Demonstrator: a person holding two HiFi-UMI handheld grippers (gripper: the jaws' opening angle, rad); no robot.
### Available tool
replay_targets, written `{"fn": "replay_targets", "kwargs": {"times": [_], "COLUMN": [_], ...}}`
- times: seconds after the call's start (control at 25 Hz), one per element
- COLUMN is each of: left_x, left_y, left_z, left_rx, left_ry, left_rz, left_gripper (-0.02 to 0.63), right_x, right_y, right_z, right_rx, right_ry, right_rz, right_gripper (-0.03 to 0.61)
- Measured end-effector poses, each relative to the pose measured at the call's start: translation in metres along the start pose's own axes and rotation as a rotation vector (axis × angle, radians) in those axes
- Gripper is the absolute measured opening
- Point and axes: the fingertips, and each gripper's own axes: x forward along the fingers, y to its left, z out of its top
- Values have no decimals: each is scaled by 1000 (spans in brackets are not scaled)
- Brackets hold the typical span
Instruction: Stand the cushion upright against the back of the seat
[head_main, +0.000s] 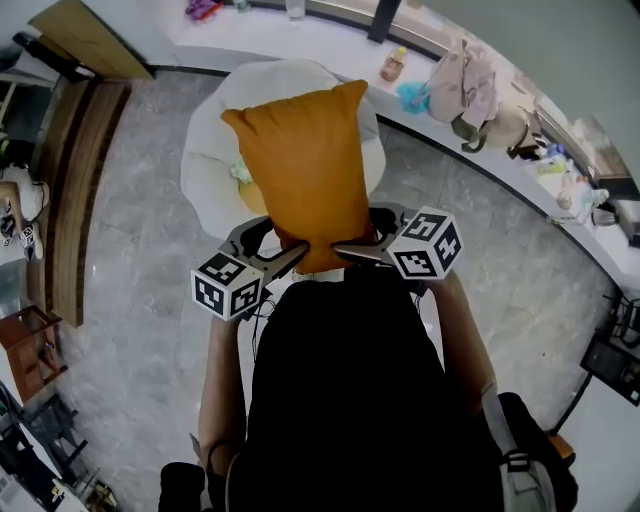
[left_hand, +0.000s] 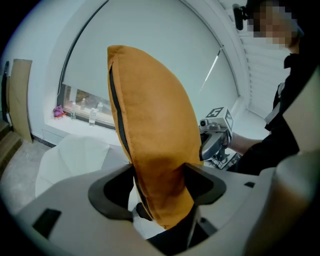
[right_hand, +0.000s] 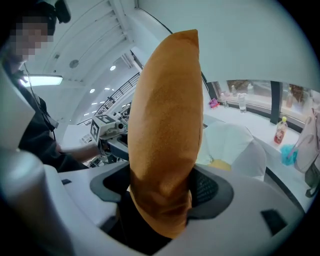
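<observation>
Cushion (head_main: 305, 170) is in the air, standing upright over the white seat (head_main: 210, 150), and as far as the head view shows it isn't touching it. You're holding it by the bottom edge: left hand-held gripper (left_hand: 160, 186) is pinched onto one lower corner and right hand-held gripper (right_hand: 161, 189) is clamped on the other, with fabric bunched between both sets of jaws. A two-point grip along one edge makes sense, since it likely stops the soft slab flopping or twisting while you lean it against the back. Cover is orange, matte, with a suede-like nap. Shape is plump, with a dark zip down one seam. Seat is a smooth, rounded white shell with something yellowish (head_main: 240, 178) in it; can't tell what. Beyond it, a curved white surface (head_main: 330, 40) carries a bottle (head_main: 393, 65) and bags (head_main: 470, 85). My read: carry phase, placement not yet done.
</observation>
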Motion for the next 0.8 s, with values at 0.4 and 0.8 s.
{"fn": "replay_targets", "kwargs": {"times": [0.4,0.8], "left_x": [81,154], "left_y": [16,35], "left_z": [71,110], "left_rx": [-57,-151], "left_ry": [-33,-68], "left_rz": [70,126], "left_gripper": [333,322], "right_x": [-48,-69], "right_y": [-94,-184], "right_z": [38,53], "right_rx": [-66,73], "right_ry": [67,167], "right_rz": [217,406], "right_gripper": [350,350]}}
